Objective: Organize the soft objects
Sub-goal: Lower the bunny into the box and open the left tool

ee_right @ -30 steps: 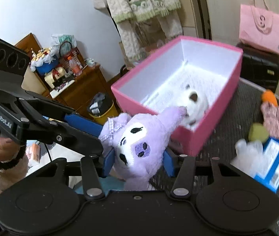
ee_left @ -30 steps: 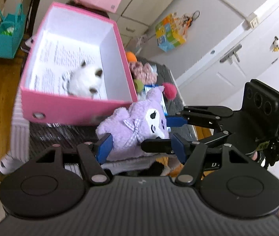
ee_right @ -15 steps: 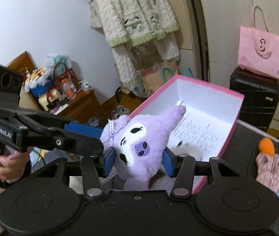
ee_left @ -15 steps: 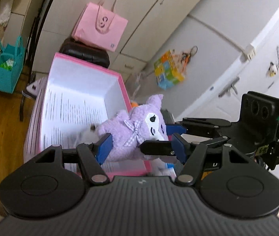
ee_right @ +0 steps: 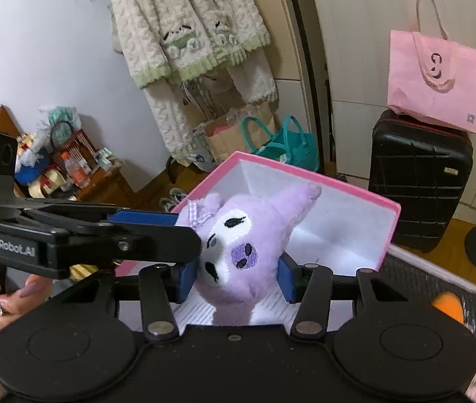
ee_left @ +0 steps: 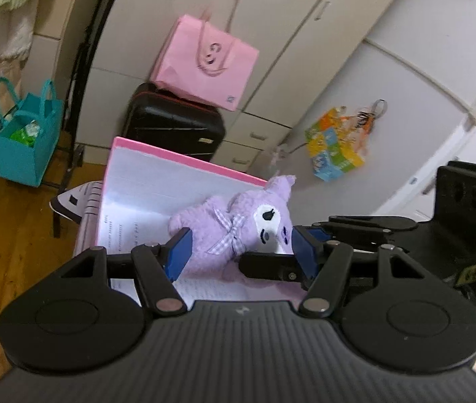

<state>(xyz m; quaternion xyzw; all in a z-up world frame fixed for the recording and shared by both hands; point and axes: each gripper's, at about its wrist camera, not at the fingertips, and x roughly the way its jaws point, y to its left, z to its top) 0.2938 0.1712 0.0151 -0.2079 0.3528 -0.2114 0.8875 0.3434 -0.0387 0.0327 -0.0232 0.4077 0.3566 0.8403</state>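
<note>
Two tongs grip one purple plush toy (ee_right: 238,245), left tongs (ee_left: 241,255) on its body, right tongs (ee_right: 234,280) on its head, above the pink box (ee_right: 369,201); next move, I judge: lower, release both

Purple plush (ee_right: 238,245) — white face, checked bow — held above open pink box (ee_right: 355,198).

Lifted higher now: purple plush toy (ee_right: 238,248) up over the open pink box (ee_right: 382,231), no longer down by its near wall beside the white toy.
</note>
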